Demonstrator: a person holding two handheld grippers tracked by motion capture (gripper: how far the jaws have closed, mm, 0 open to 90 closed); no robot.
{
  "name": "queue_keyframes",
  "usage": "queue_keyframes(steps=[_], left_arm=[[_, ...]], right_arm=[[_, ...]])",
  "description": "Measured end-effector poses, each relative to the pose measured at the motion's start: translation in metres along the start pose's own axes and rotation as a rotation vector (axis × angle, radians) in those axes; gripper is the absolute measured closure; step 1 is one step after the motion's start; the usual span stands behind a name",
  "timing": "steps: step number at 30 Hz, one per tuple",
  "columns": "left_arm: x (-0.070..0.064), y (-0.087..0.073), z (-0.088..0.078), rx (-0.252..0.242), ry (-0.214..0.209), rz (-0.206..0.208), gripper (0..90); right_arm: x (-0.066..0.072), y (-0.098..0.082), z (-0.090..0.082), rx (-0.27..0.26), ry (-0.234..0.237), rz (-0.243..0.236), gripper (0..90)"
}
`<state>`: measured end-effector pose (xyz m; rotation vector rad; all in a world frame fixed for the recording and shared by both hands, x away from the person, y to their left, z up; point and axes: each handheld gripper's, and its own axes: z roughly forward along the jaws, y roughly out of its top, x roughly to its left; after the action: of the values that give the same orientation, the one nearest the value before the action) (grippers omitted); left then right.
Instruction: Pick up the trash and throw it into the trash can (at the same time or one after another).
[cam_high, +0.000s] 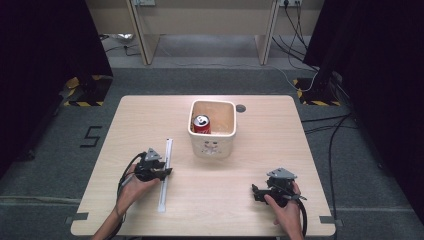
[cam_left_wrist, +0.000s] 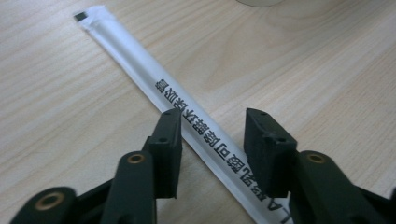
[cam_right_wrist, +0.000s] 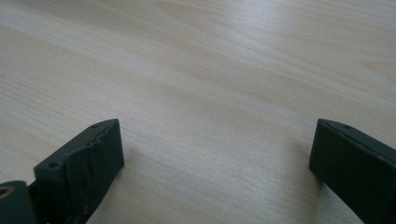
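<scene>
The left hand-held gripper (cam_left_wrist: 212, 140) straddles the paper-wrapped chopsticks (cam_left_wrist: 187, 116) lying flat on the worktop (cam_high: 250, 175), jaws partly spread and not yet pinching, likely lined up for a pick. Farther right stand a white bin (cam_high: 212, 145) holding a red soda can (cam_high: 202, 124), then the idle right hand-held gripper (cam_right_wrist: 215, 158), jaws spread wide.

Lighting: even, overhead; table (cam_high: 260, 210) bright, surrounding room dark at both sides. Shadows soft, short. Mild sheen on wood in the right gripper view. Near jaws slightly soft; high view low-resolution.
</scene>
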<state>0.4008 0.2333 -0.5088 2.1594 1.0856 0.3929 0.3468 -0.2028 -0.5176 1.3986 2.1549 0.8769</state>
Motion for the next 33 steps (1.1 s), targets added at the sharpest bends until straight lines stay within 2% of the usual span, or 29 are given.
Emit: queue_keyframes(steps=[8,10,11,14,20,25,30,33], left_arm=[[0.008,0.000,-0.003,0.021,0.010,-0.006,63.8],[0.010,0.002,-0.003,0.035,0.016,-0.019,56.6],[0.010,0.003,-0.002,0.038,0.032,-0.021,55.1],[0.009,0.004,0.000,0.036,0.034,-0.018,55.9],[0.009,0.004,0.001,0.013,0.021,-0.011,77.4],[0.015,0.006,0.002,0.019,0.002,-0.010,78.9],[0.021,0.011,0.004,0.025,0.013,0.000,79.0],[0.025,0.014,0.004,0.014,0.002,-0.016,79.0]], right_arm=[[0.000,0.000,0.000,0.000,0.000,0.000,3.2],[0.000,0.000,0.000,0.000,0.000,0.000,3.2],[0.000,0.000,0.000,0.000,0.000,0.000,3.2],[0.000,0.000,0.000,0.000,0.000,0.000,3.2],[0.000,0.000,0.000,0.000,0.000,0.000,3.2],[0.000,0.000,0.000,0.000,0.001,0.000,3.2],[0.000,0.000,0.000,0.000,0.001,0.000,3.2],[0.000,0.000,0.000,0.000,0.001,0.000,3.2]])
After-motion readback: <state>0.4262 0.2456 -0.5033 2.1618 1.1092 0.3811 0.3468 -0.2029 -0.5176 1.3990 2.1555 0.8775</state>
